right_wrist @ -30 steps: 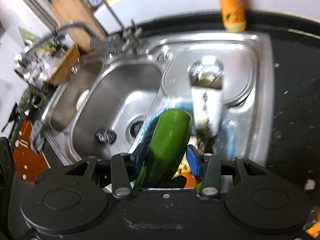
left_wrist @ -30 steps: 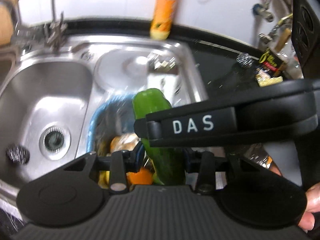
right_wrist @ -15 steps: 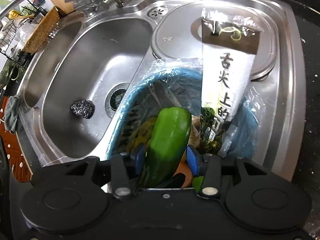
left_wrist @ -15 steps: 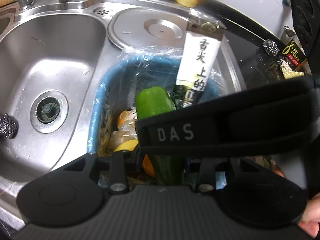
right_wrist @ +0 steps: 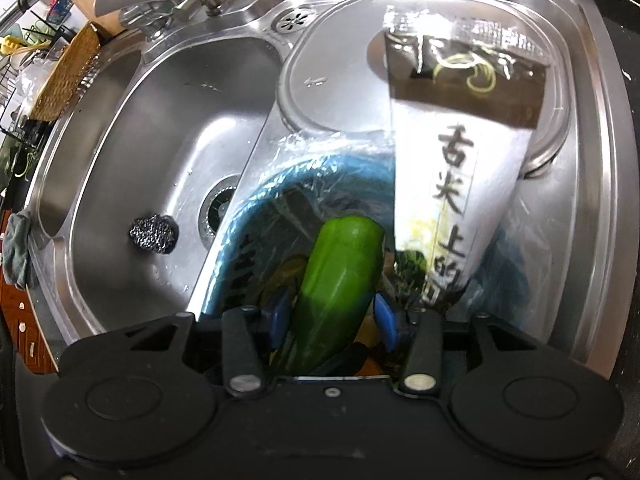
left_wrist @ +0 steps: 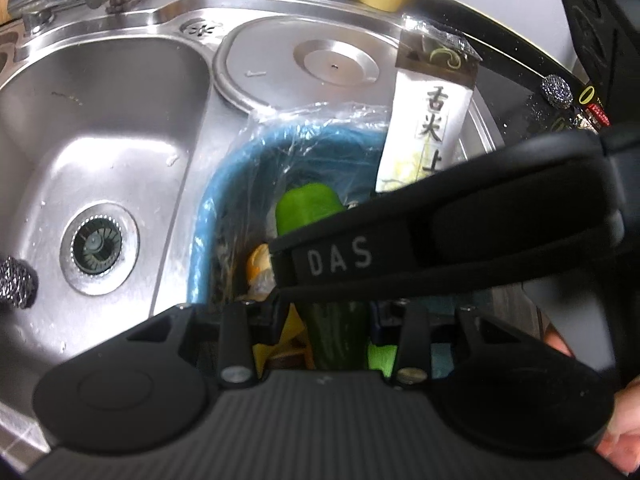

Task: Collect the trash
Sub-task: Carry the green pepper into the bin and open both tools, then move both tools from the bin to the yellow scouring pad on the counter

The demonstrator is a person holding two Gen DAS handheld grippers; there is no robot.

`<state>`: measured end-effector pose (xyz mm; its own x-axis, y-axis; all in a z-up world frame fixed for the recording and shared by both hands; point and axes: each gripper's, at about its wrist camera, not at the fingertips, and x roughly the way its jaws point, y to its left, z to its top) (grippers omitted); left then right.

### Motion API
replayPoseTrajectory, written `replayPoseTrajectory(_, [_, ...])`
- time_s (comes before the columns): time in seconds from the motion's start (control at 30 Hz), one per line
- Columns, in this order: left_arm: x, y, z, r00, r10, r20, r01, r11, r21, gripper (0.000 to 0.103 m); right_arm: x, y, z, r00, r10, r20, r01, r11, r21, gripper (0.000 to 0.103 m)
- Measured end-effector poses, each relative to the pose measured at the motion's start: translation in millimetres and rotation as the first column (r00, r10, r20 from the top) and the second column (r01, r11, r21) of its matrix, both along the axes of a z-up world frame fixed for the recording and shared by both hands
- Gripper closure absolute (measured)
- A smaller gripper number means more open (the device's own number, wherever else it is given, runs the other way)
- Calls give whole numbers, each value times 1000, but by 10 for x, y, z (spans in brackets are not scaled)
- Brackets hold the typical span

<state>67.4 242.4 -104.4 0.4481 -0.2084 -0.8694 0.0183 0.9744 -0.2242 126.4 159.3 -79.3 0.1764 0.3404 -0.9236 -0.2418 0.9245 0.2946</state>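
1. The right gripper (right_wrist: 330,314) points steeply down over a blue plastic bin (right_wrist: 224,276) lined with a clear bag, which sits at the stainless-steel sink (right_wrist: 168,128).
2. Its blue-padded fingers (right_wrist: 385,322) are clamped on a long green pepper-like vegetable (right_wrist: 336,276); the pads sit against both its sides and its rounded tip points to twelve o'clock, over the bin's mouth.
3. In the left wrist view the same green vegetable (left_wrist: 310,210) runs up from between the left gripper's (left_wrist: 324,320) fingers. The black "DAS"-marked body of the other gripper (left_wrist: 440,240) crosses in front of it, and whether the left pads press on the vegetable cannot be told.
4. Inside the bin lie orange and yellow scraps (left_wrist: 258,266), to the left of the vegetable's stem.
5. A tall white food packet with black characters and a dark top band (right_wrist: 452,168) leans out of the bin at one o'clock, its top resting over the round steel cover plate (right_wrist: 332,64).
6. A grey steel-wool scrubber (right_wrist: 154,234) lies in the basin at nine o'clock from the vegetable, just beside the round drain strainer (left_wrist: 98,244).
7. A steel tap (right_wrist: 168,4) stands at eleven o'clock on the sink's rim.
8. A person's fingertips (left_wrist: 620,428) show at the left view's lower right edge.
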Motion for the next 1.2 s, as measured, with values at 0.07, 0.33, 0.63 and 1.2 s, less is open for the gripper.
replayPoseTrajectory(0.07, [17, -3, 5, 1000, 1, 6, -1, 1000, -5, 64, 9, -11, -11, 1000, -4, -2, 4, 1000, -4, 57])
replayPoseTrajectory(0.33, [-12, -29, 174, 997, 16, 72, -19, 999, 36, 35, -35, -108, 141, 1000, 3, 18, -4, 1000, 30, 24])
replayPoseTrajectory(0.63, [-147, -72, 414, 990, 58, 131, -70, 994, 85, 0, -159, -214, 525, 995, 37, 91, -42, 998, 53, 0])
replayPoseTrajectory(1.2, [-54, -891, 1078, 970, -17, 244, 1, 998, 66, 0, -530, -1283, 1096, 958, -139, 252, 109, 986, 129, 0])
